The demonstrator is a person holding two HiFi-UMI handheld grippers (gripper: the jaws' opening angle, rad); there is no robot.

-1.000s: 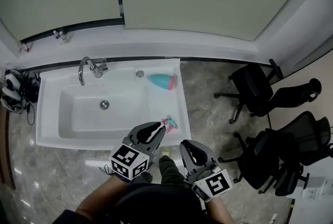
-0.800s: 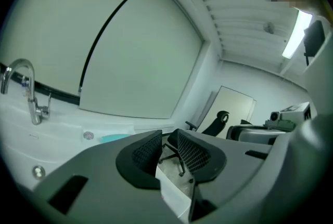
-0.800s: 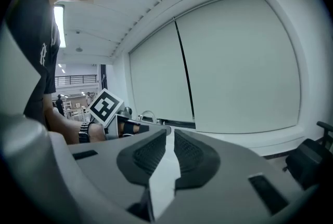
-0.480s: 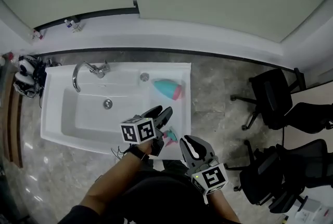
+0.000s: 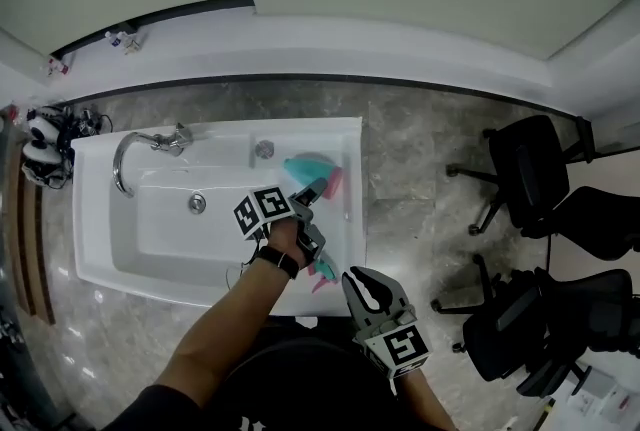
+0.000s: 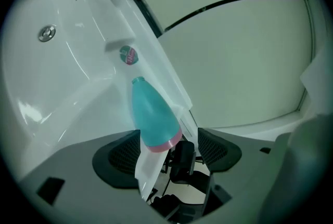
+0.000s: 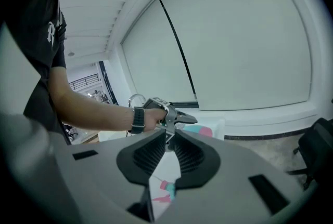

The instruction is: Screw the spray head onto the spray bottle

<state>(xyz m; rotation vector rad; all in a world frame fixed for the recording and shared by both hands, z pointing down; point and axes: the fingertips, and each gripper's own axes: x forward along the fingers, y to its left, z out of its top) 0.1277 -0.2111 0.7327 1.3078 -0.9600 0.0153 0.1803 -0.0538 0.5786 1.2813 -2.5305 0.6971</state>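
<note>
Forward from the near rim of the white sink is where the left tool has gone. A second ago it hung beside the right tool in front of the person. It now reaches over the sink's right-hand ledge, rolled onto its side. Its jaws have just been opening and stand wide, with the pink base end of the teal spray bottle between them (the pads are not pressing on it). That bottle lies on its side on the ledge, neck pointing towards the basin, placed as before. The right tool hangs just off the sink's front right corner, much as earlier, its jaws drawn together on nothing. Between the two tools the small teal-and-pink spray head lies near the ledge's front edge, untouched.
</note>
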